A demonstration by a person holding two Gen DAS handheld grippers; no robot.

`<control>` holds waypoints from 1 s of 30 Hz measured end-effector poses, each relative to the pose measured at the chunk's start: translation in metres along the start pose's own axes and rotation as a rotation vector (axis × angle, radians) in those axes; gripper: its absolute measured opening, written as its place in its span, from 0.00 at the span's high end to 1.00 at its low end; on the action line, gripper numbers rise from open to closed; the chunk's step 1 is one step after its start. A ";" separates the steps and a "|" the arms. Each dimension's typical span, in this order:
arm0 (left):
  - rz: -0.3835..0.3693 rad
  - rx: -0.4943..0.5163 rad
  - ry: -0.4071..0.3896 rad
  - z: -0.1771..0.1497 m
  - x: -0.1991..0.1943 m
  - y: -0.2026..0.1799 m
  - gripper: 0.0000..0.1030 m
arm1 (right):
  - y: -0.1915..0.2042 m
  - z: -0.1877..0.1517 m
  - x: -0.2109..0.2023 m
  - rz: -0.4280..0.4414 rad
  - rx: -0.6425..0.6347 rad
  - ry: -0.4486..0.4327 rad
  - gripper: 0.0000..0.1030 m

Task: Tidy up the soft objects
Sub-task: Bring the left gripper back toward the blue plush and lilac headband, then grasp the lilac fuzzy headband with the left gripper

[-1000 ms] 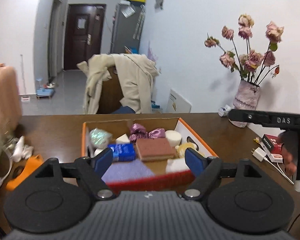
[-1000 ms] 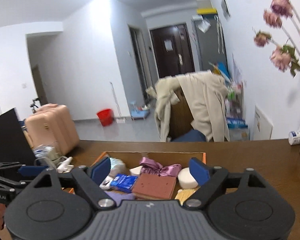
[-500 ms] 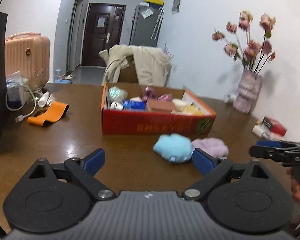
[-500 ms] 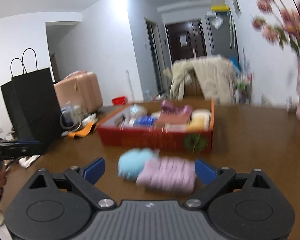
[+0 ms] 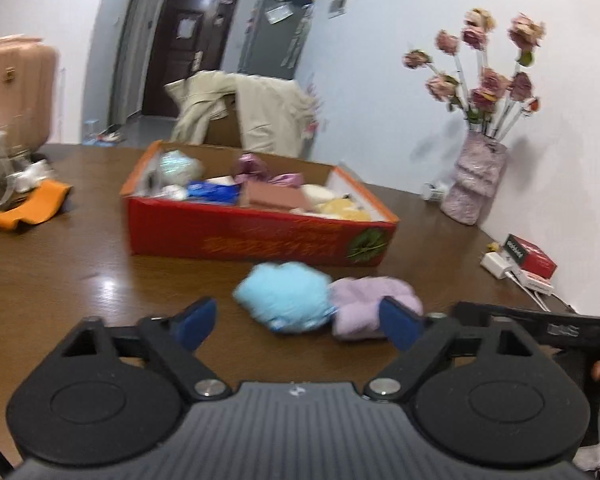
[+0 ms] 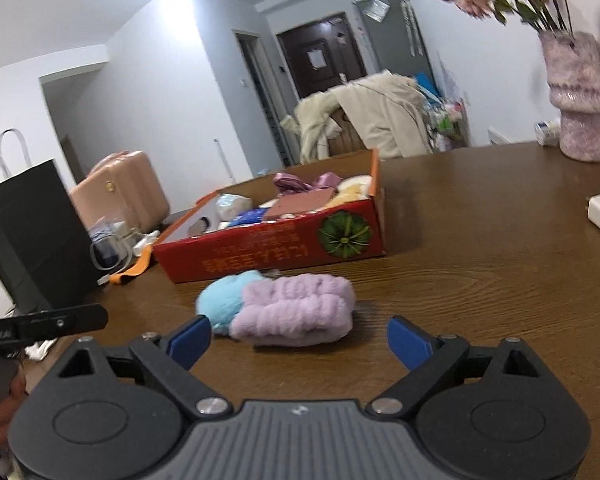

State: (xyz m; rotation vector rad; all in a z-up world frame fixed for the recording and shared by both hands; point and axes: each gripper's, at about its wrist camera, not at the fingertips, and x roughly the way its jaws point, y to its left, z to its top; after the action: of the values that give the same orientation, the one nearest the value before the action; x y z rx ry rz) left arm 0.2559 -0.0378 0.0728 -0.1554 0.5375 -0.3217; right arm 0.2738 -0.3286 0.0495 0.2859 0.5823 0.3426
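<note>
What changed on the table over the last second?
Both tongs, left and right, pulled back from over the red box and dropped low, facing the blue plush and purple plush. Both stay open and empty, jaws just narrowing slightly. Box, plush items and vase unmoved.

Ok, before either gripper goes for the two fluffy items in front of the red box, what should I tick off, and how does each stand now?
1. Left gripper has open fingers with nothing between them, though they have just been closing: ok.
2. Right gripper is open and empty, its fingers also just closing slightly: ok.
3. Blue plush and purple plush lie on the table, outside the red box: ok.
4. The plushes are separated for single grasps: not ok, they touch.
5. Free room in the box: cannot tell, it looks well filled.
</note>
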 end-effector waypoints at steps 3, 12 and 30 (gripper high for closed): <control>-0.029 0.025 0.038 0.002 0.036 -0.017 0.42 | -0.009 0.010 0.022 0.008 0.014 0.017 0.22; -0.078 0.028 0.122 -0.017 0.109 -0.036 0.53 | -0.042 0.007 0.081 0.053 0.145 0.086 0.59; -0.133 -0.061 0.083 -0.015 0.116 -0.020 0.68 | -0.049 0.003 0.082 0.098 0.155 0.082 0.74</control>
State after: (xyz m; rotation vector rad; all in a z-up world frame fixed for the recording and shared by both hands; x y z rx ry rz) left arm 0.3372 -0.0975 0.0096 -0.2384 0.6209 -0.4428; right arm 0.3514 -0.3411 -0.0054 0.4520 0.6779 0.4060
